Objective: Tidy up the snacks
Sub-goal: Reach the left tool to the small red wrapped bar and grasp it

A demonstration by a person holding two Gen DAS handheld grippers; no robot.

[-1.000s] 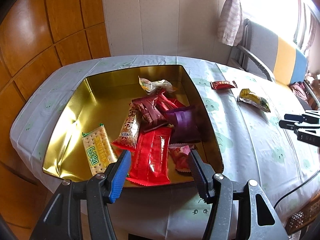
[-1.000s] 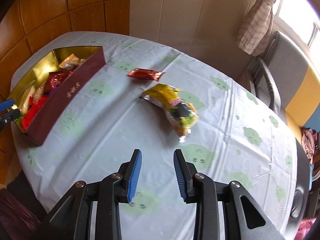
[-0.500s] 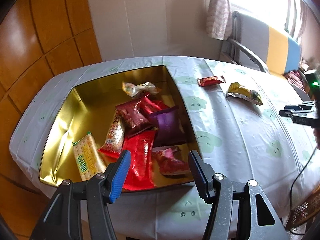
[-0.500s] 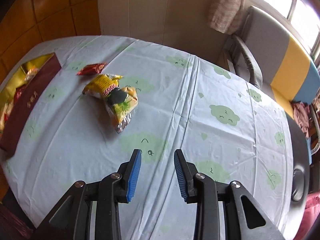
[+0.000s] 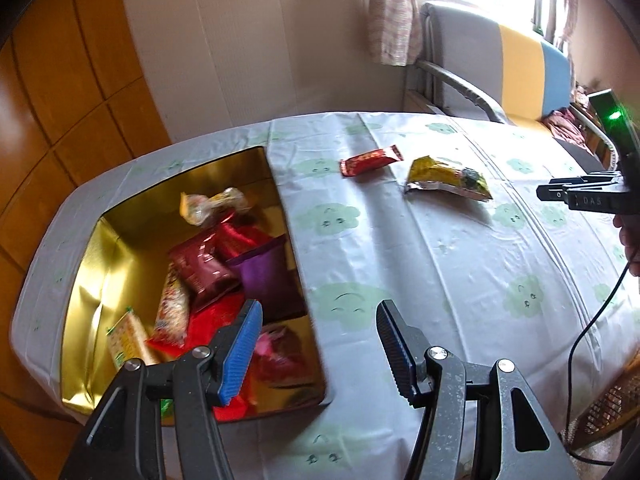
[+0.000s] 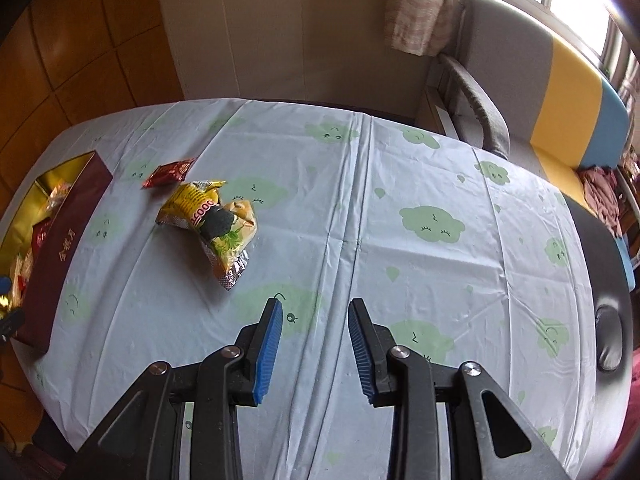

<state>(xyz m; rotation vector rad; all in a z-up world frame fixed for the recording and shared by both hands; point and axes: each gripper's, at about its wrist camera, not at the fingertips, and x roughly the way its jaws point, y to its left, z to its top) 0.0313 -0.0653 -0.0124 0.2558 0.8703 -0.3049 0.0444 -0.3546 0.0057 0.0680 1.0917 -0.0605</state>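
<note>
Swung both tongs, left and right, across tabletop toward yellow packet. Stayed released, grasping nothing. Risked crinkly foil slipping from a shallow pinch.

pale tablecloth printed with green cloud faces, creased down the middle. beyond the far edge, grey sofa with yellow and blue bands and a curved armrest. pinkish curtain hanging by a bright window. wood-panelled wall on the left. black cable trailing off the right side.
</note>
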